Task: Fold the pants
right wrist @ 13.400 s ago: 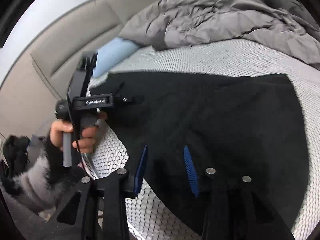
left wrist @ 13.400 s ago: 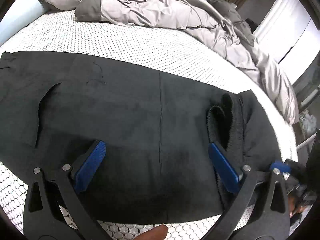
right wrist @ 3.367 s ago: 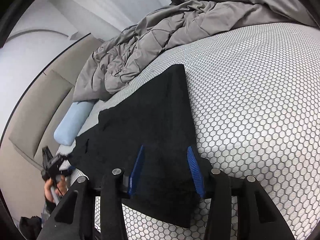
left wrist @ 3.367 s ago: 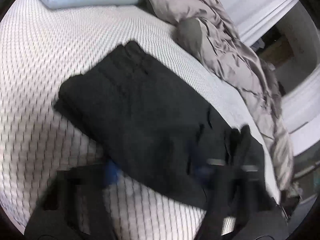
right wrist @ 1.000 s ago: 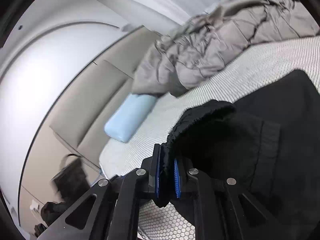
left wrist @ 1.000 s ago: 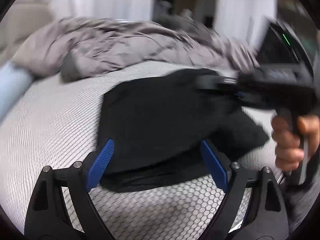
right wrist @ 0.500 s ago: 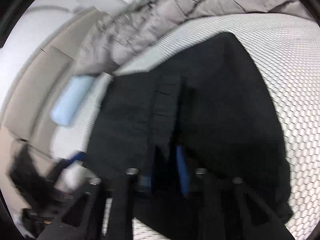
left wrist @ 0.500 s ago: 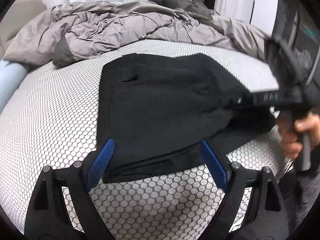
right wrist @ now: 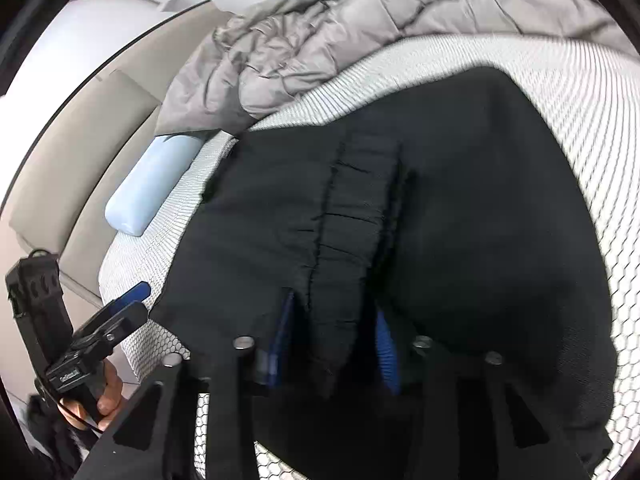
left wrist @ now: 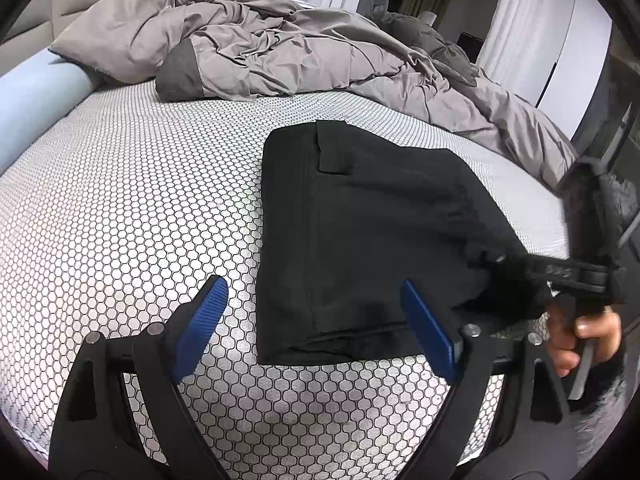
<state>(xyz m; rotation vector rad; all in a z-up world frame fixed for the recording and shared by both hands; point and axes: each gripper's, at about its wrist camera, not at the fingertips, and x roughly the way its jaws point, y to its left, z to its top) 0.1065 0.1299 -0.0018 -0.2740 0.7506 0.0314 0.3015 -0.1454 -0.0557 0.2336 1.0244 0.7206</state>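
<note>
The black pants lie folded in a compact stack on the honeycomb-patterned mattress. My left gripper is open and empty, hovering just in front of the stack's near edge. My right gripper is open, its blue pads on either side of the elastic waistband, low over the pants. It shows in the left wrist view at the stack's right edge. The left gripper shows in the right wrist view at the left.
A crumpled grey duvet covers the far side of the bed. A light blue bolster pillow lies at the left by the beige headboard. The bed's edge runs close on the right.
The right gripper laid the waistband end over the stack and opened its jaws. The left gripper stayed open and moved slightly left of the stack.
</note>
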